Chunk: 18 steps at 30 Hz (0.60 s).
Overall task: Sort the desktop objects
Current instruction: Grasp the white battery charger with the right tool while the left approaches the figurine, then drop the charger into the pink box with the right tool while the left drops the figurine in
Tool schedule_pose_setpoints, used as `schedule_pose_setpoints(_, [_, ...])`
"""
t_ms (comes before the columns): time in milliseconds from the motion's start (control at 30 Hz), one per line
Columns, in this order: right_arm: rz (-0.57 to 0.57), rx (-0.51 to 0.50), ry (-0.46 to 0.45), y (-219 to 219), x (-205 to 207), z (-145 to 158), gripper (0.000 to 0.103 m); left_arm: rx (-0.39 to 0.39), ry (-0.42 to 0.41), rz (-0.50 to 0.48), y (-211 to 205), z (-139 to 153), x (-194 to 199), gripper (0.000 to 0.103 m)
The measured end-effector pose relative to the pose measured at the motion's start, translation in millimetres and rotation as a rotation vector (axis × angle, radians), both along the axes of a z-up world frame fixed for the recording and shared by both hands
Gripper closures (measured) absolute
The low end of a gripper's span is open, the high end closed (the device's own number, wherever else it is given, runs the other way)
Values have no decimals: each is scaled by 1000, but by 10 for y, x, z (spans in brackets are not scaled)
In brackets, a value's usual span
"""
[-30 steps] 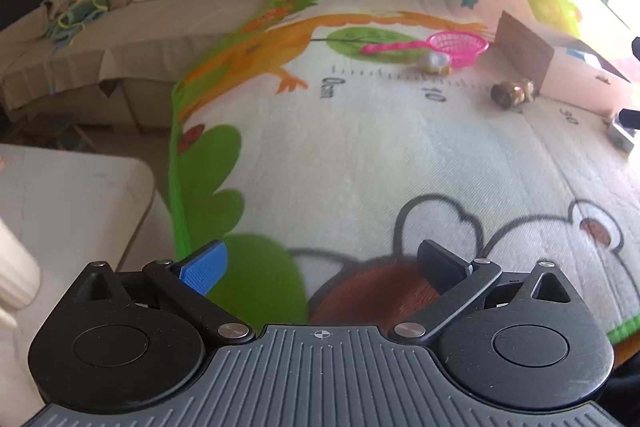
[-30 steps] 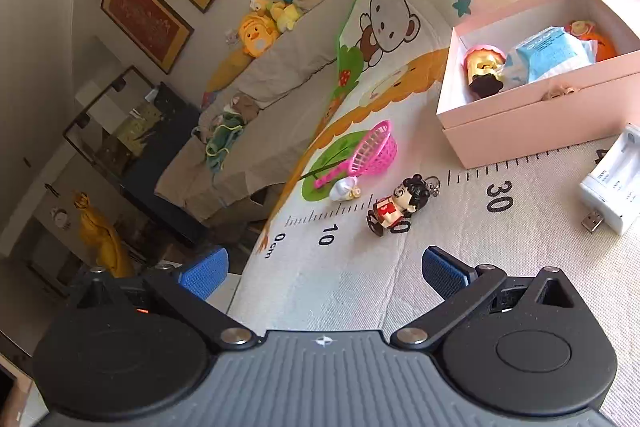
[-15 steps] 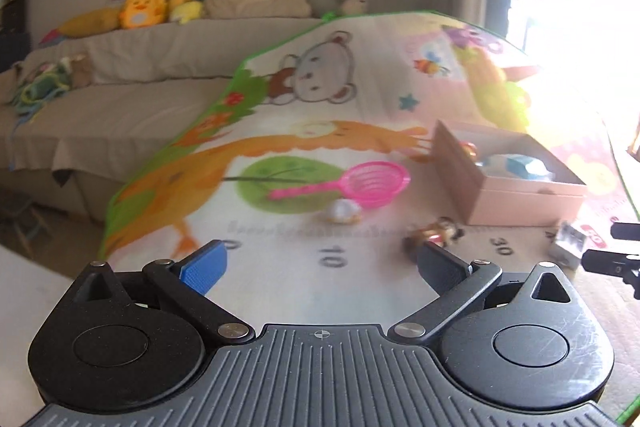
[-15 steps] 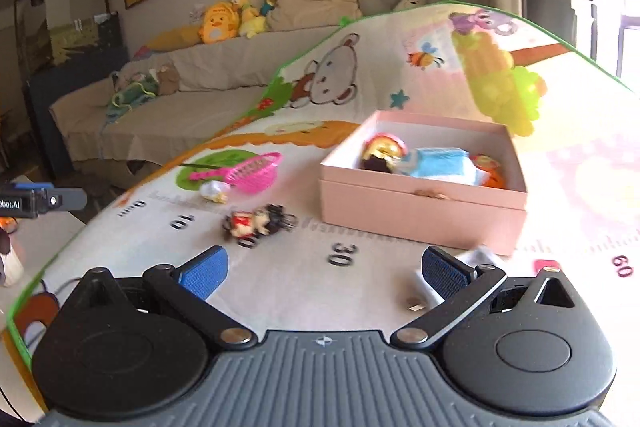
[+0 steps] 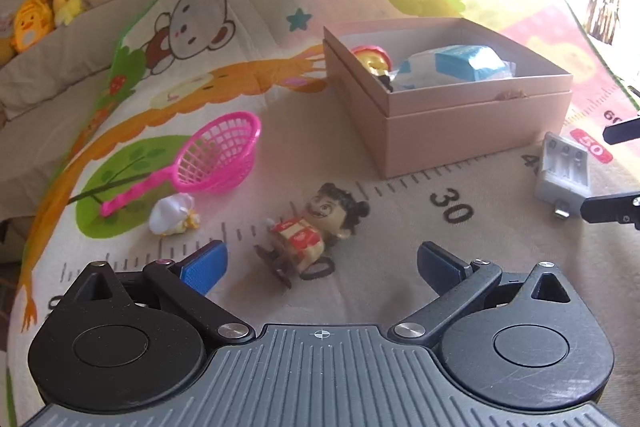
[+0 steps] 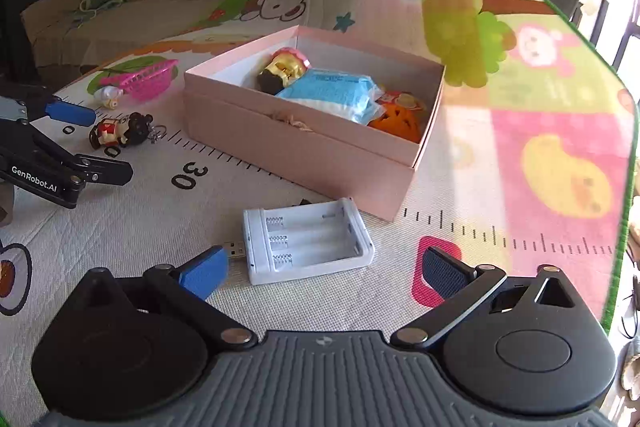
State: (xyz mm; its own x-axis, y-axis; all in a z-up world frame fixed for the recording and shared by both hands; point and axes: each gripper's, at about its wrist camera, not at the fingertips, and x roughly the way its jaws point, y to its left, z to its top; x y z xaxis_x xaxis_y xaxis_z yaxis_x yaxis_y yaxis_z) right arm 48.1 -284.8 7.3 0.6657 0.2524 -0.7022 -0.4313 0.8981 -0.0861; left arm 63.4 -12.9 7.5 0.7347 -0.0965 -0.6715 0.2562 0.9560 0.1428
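Note:
A doll keychain (image 5: 310, 233) lies on the play mat just ahead of my open left gripper (image 5: 320, 265), between its fingers; it also shows in the right wrist view (image 6: 120, 131). A white battery charger (image 6: 306, 241) lies right in front of my open right gripper (image 6: 324, 273); it also shows in the left wrist view (image 5: 562, 175). A pink open box (image 5: 460, 119) holds a gold figure (image 6: 282, 71), a blue packet (image 6: 332, 95) and an orange toy (image 6: 398, 119). A pink toy net (image 5: 208, 157) and a small white toy (image 5: 172, 215) lie left of the doll.
The play mat (image 5: 240, 75) covers a tabletop with a printed ruler. A sofa with plush toys (image 5: 32, 23) stands behind. The mat's green edge (image 6: 624, 187) runs along the right. The left gripper shows at the left edge of the right wrist view (image 6: 60, 155).
Both grippers have dropped toward the mat. The left now hovers over the doll keychain and the right over the battery charger. Both stay open.

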Motion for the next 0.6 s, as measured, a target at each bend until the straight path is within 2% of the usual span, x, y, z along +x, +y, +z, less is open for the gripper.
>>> schedule_pose_setpoints(67, [35,11,24,51,100,-72,0,70,-21,52,127,-15,39,0])
schedule_pose_setpoints(133, [55,26,39,108,173,-123,0,87,-24,109,280,-4,93,0])
schedule_pose_setpoints(200, [62,44,56,163,210,-158,0,36,-9,140,397,56,117,0])
schedule_pose_setpoints(300, [62,83,58,210,174,-192,0,-135,24,87,412,181,87,0])
schedule_pose_setpoints(333, [55,81,49,228,145,-193,2,-167,24,80,363,193,84,0])
schedule_pose_setpoints(367, [56,77,38,249,109,-187,9,-175,28,82,291,184,97,0])
schedule_pose_setpoints(400, [62,78,35,269,82,-160,10,-175,34,90,211,160,135,0])
schedule_pose_setpoints(533, [52,28,29,357,-59,-108,11,-162,59,146,40,31,337,0])
schedule_pose_setpoints(567, [55,23,32,362,-106,-94,11,-155,67,159,25,1,376,2])
schedule_pose_setpoints(600, [58,26,38,353,-158,-73,11,-148,73,164,18,-16,390,12])
